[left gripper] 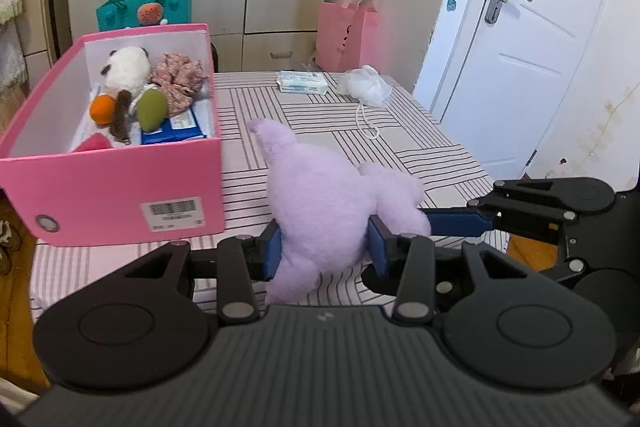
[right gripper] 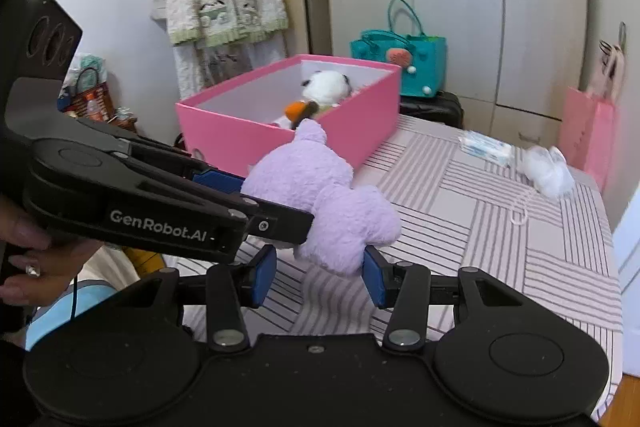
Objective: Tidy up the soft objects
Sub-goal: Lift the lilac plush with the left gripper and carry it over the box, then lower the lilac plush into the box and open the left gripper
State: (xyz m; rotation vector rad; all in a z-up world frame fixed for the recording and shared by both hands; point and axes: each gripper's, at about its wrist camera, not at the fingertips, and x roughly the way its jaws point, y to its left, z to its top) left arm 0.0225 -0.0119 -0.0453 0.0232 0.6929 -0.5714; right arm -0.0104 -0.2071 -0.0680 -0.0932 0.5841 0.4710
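A purple plush toy (left gripper: 320,195) hangs just above the striped table (left gripper: 400,147), beside the open pink box (left gripper: 120,187). My left gripper (left gripper: 325,251) is shut on the toy's body, both blue pads pressed into the fur. My right gripper (left gripper: 430,221) comes in from the right onto a side lobe. In the right wrist view that lobe of the plush toy (right gripper: 340,247) sits between the right gripper (right gripper: 320,267) pads; the right pad presses it, the left pad barely reaches it. The left gripper (right gripper: 276,203) crosses from the left. The pink box (right gripper: 240,131) holds a panda plush (left gripper: 126,69) and several small soft items.
A tissue pack (left gripper: 303,82) and a white mesh puff (left gripper: 366,85) lie at the table's far end. A pink bag (left gripper: 346,35) and a teal bag (left gripper: 144,7) stand behind the table, a white door (left gripper: 520,47) to the right. A person's hand (right gripper: 32,259) holds the left gripper.
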